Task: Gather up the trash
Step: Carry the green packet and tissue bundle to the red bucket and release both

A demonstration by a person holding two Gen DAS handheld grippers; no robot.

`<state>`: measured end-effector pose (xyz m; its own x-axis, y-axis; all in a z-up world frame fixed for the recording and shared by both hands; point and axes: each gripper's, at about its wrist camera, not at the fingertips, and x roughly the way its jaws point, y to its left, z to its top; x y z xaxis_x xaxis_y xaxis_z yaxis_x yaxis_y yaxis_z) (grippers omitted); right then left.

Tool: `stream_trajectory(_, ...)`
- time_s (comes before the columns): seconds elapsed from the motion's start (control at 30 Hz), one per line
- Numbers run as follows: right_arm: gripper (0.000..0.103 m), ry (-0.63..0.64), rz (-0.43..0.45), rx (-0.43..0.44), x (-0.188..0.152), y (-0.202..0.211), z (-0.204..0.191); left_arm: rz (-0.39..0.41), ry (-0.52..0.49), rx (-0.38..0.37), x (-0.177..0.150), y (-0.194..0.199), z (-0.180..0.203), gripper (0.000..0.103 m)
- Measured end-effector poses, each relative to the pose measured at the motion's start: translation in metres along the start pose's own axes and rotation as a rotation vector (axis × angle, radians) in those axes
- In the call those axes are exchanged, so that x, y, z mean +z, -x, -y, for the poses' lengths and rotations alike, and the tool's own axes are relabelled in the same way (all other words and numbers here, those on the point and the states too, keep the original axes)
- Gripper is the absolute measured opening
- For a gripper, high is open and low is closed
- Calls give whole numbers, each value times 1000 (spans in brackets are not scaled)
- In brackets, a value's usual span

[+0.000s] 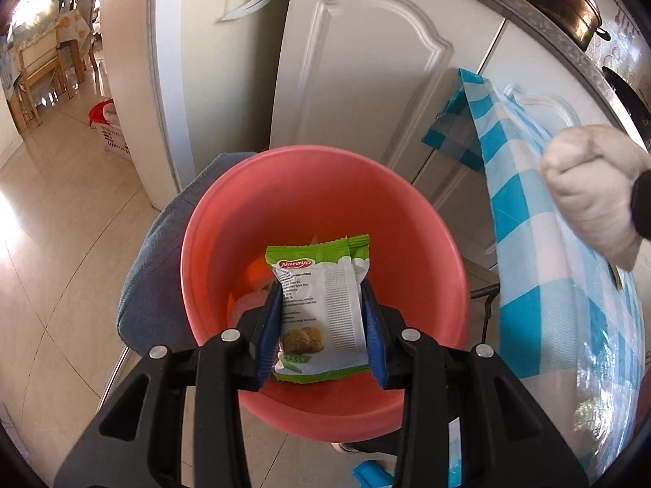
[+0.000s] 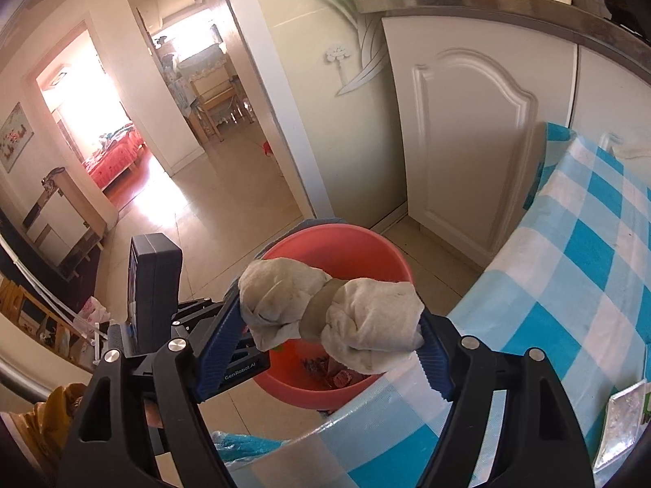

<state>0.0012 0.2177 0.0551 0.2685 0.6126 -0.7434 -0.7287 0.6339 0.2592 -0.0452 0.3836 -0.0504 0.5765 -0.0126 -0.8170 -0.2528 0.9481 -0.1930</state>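
My left gripper (image 1: 322,325) is shut on a green and white Naraya snack wrapper (image 1: 321,309) and holds it over the open mouth of a red plastic bin (image 1: 427,219). The bin holds some orange and pink scraps. My right gripper (image 2: 331,325) is shut on a crumpled, dirty white tissue wad (image 2: 329,315) bound at its middle, held above the same red bin (image 2: 378,244) at the table's edge. The wad also shows at the right of the left wrist view (image 1: 590,187). The left gripper's body shows in the right wrist view (image 2: 154,280).
A table with a blue and white checked cloth (image 2: 569,268) stands right of the bin. A grey cushioned seat (image 1: 154,268) is under the bin. White cabinet doors (image 1: 366,81) stand behind. A tiled floor (image 2: 195,203) runs left through a doorway. A clear packet (image 2: 622,427) lies on the table.
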Motion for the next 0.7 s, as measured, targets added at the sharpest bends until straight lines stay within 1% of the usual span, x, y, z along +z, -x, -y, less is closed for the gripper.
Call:
stream_trajectory(0.07,83,10,-10,-25,1,-10,0,-13,7,5,-1,-6,-2,40)
stream_trajectory(0.13,86,-6,-10,-32,1,-16,2,-28,19,8,-1,-12,-5,51)
stream_trajectory(0.17,88,-33,-8,-27,1,-17,6,-27,28,16,-1,-14,-7,61)
stream_trajectory(0.23,89,-83,1,17,0,-17,15,-20,40,16,-2,-15,-10,64)
stream_trajectory(0.3,89,-118,15,34,0,-14,22,-18,47,20,-3,-15,-12,69)
stream_trajectory(0.37,89,-132,32,49,-1,-9,26,-9,53,22,-4,-12,-15,69)
stream_trajectory(0.43,89,-141,58,47,-1,-3,29,2,55,30,-5,-8,-16,70)
stream_trajectory(0.5,89,-151,71,41,-1,2,35,20,53,44,-4,-4,-15,77)
stream_trajectory(0.57,89,-164,93,29,-4,12,40,37,48,64,-3,0,-15,80)
stream_trajectory(0.6,89,-170,102,28,-6,17,42,39,48,73,-1,2,-15,86)
stream_trajectory(0.63,90,-177,112,25,-7,20,45,42,52,89,0,3,-15,90)
stream_trajectory(0.7,90,-189,137,5,-14,32,50,45,60,110,2,6,-13,92)
